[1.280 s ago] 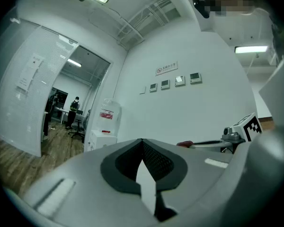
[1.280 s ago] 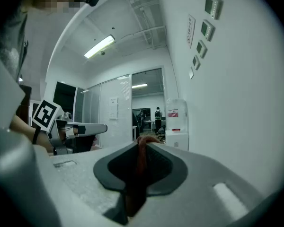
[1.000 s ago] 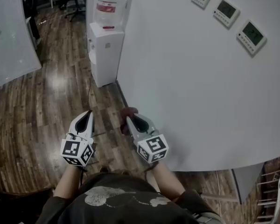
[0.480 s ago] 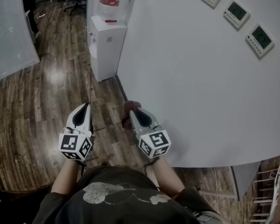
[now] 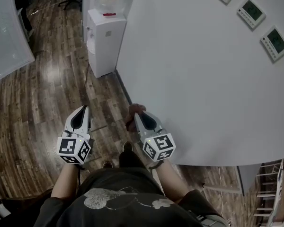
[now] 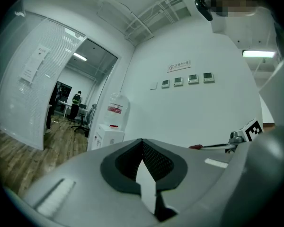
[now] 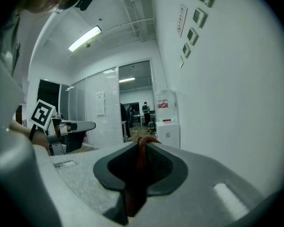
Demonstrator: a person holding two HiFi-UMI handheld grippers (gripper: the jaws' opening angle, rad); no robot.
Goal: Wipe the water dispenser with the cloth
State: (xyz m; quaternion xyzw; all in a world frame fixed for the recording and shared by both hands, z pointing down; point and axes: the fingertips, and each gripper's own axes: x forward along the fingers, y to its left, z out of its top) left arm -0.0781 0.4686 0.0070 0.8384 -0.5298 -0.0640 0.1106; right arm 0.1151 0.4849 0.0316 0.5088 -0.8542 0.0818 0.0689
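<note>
Right gripper (image 7: 141, 144) pinches cloth (image 7: 140, 162), overhead seemingly just a lump.

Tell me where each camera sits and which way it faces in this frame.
Head view: on the person's head, looking steeply down at the wood floor; shows both forearms, the left gripper and the right gripper holding the cloth.
Left gripper view: on the left gripper, looking along its shut, empty jaws toward the water dispenser; the right gripper shows at right.
Right gripper view: on the right gripper, along jaws shut on the cloth; the left gripper shows at left.
Shared: all three show the water dispenser ahead against the white wall.
</note>
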